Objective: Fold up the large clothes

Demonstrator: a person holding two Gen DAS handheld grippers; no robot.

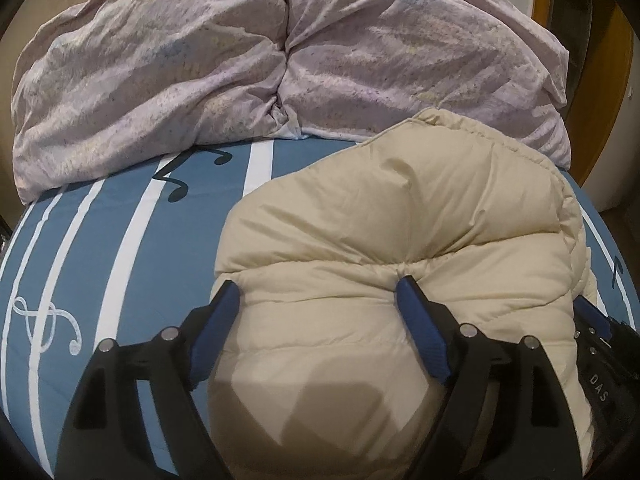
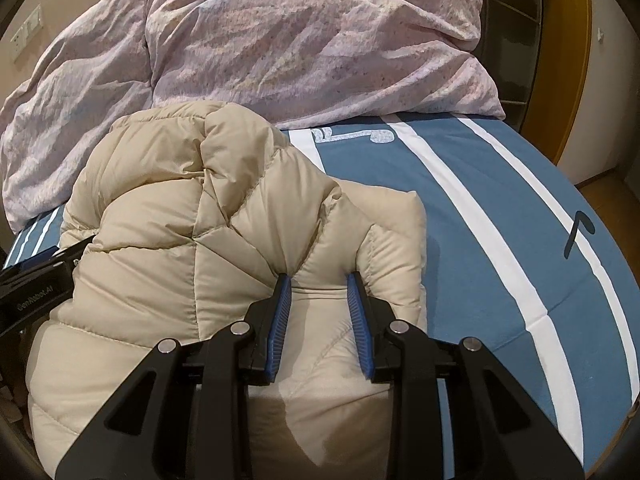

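I have the cream puffer jacket (image 1: 360,248) bunched on the bed (image 1: 132,240), on the blue striped sheet just in front of the lilac duvet (image 1: 200,60). My left tool (image 1: 318,292) stands wide apart, straddling a fat fold of the jacket; its right pad digs into the padding, its left pad sits at the fold's edge. My right tool (image 2: 320,284) is partly closed, pinching a fold of jacket between its blue pads.

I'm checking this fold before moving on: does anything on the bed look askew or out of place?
Yes. The beige puffer jacket sits bunched in an uneven mound, not flat, on the blue striped sheet. Behind it the lilac duvet lies crumpled. Nothing looks torn or spilled.
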